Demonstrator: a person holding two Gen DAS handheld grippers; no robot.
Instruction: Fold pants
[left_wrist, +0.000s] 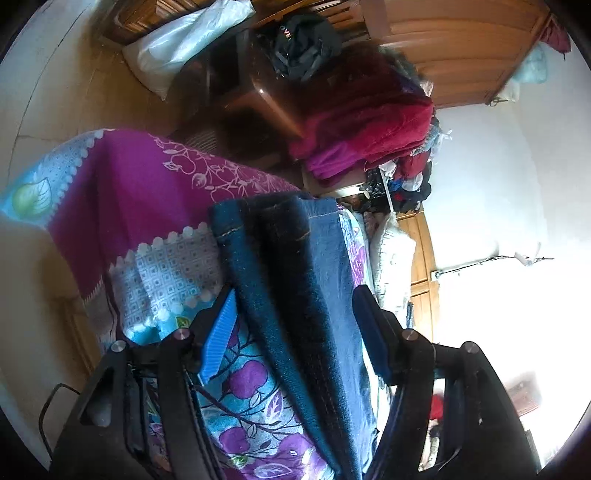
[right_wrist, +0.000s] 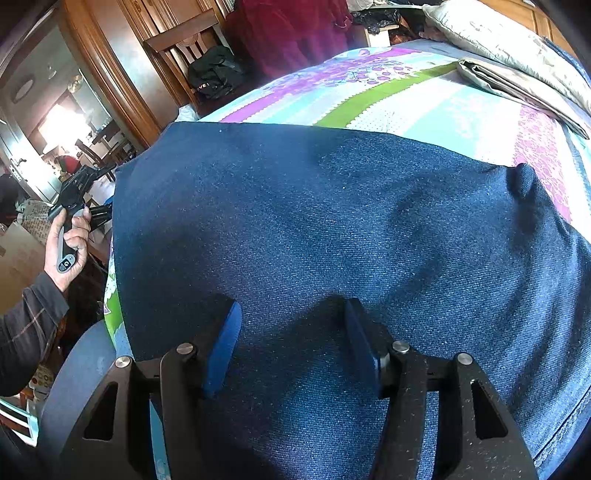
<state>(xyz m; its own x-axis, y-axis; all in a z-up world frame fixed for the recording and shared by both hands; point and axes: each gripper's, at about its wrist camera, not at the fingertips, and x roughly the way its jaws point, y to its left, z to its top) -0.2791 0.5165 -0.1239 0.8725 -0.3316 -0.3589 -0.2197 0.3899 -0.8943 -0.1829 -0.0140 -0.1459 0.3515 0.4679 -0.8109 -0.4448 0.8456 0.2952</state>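
Dark denim pants (right_wrist: 332, 236) spread on patterned bedspread (right_wrist: 424, 99); hem end (left_wrist: 280, 221) hanging slack between fingers of left gripper (left_wrist: 291, 325).
Left gripper jaws apart, nothing pinched.
Right gripper (right_wrist: 291, 343) jaws apart, over cloth, no grip.
Risks: 2 layers may separate on pinch w/ only 1 caught; fold edge skews; denim near bed edge, may slide off.

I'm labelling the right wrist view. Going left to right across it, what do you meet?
Hand holding the left gripper → black bag on the chair → blue denim pants → folded grey cloth on the bedspread.
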